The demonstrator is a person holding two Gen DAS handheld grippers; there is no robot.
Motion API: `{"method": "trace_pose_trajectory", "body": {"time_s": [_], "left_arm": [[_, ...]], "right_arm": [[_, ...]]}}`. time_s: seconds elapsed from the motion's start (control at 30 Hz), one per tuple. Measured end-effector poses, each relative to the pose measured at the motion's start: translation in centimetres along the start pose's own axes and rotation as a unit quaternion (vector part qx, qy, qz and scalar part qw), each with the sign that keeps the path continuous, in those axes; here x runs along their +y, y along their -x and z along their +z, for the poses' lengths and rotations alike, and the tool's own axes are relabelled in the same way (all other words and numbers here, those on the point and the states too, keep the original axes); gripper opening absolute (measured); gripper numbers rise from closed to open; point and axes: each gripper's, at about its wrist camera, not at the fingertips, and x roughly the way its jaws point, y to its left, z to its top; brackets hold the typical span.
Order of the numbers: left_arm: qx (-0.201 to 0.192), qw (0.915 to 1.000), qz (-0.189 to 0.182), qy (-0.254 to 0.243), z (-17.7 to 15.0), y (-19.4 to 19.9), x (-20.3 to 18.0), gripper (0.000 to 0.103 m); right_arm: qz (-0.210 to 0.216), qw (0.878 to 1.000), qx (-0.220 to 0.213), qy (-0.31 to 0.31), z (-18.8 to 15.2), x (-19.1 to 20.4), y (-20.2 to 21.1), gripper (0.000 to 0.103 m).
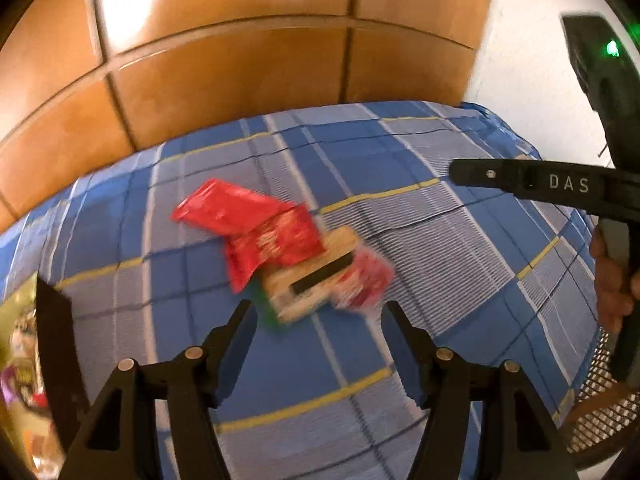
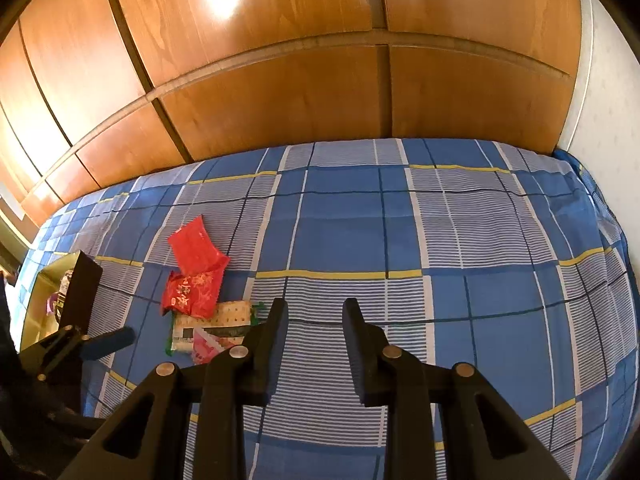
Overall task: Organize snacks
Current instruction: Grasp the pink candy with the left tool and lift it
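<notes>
Cracker pack (image 1: 310, 280) lies flat, long axis diagonal; L tool (image 1: 318, 312) half-open, R tool (image 2: 316, 312) nearly closed, both empty.

A bed (image 2: 400, 240) under a blue, white and yellow checked sheet (image 1: 440, 240) is filling the foreground. Behind it, glossy brown wooden wardrobe panels (image 2: 280, 100) are reflecting bright overhead light, and a white wall (image 2: 604, 80) is showing at the right.

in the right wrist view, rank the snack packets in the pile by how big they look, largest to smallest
1. Beige cracker packet, though partly covered.
2. Two red packets: flat one, patterned one. They look alike, so I won't rank them.
3. Pink packet, partly hidden behind the right gripper.
</notes>
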Motion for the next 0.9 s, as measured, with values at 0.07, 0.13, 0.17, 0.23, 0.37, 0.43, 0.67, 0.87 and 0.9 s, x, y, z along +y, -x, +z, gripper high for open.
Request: {"method": "trace_pose_trajectory", "body": {"time_s": [0.07,0.13,0.17,0.23,0.37,0.43,0.67,0.87,0.9], "left_arm": [[-0.001,0.9997,-0.001,-0.023,0.5,-0.8,-1.2,0.065],[0.001,0.9981,0.009,-0.061,0.8,-2.0,-2.6,0.065],[0.003,0.9971,0.016,-0.075,0.8,-2.5,-3.1,0.065],[0.01,0.9948,0.033,-0.095,0.8,-4.2,-3.7,0.042],[0.002,0.9979,0.013,-0.064,0.4,-4.1,-2.7,0.025],[-0.005,0.9987,0.007,-0.05,-0.1,-3.1,-2.1,0.025],[0.003,0.9997,-0.004,0.025,-4.4,1.3,2.0,0.025],[0.026,0.9983,0.012,0.05,-9.1,2.4,4.7,0.026],[0.023,0.9984,0.011,0.051,-9.6,2.6,4.9,0.026]], "right_arm": [[0.001,1.0,0.0,0.0,0.0,0.0,0.0,0.028],[0.003,1.0,0.0,-0.001,0.1,0.0,0.0,0.028],[0.004,1.0,0.0,0.0,0.1,0.0,0.0,0.028],[0.004,1.0,-0.003,0.002,0.2,0.1,0.1,0.028],[0.003,1.0,0.0,0.007,0.0,0.1,0.0,0.028],[0.006,1.0,0.004,0.009,0.0,0.3,-0.2,0.028],[0.029,0.997,0.046,0.048,-1.1,2.1,-1.8,0.028],[0.077,0.993,0.087,0.035,-1.5,3.4,-3.8,0.028],[0.078,0.992,0.091,0.036,-1.4,3.9,-4.2,0.028]]}}
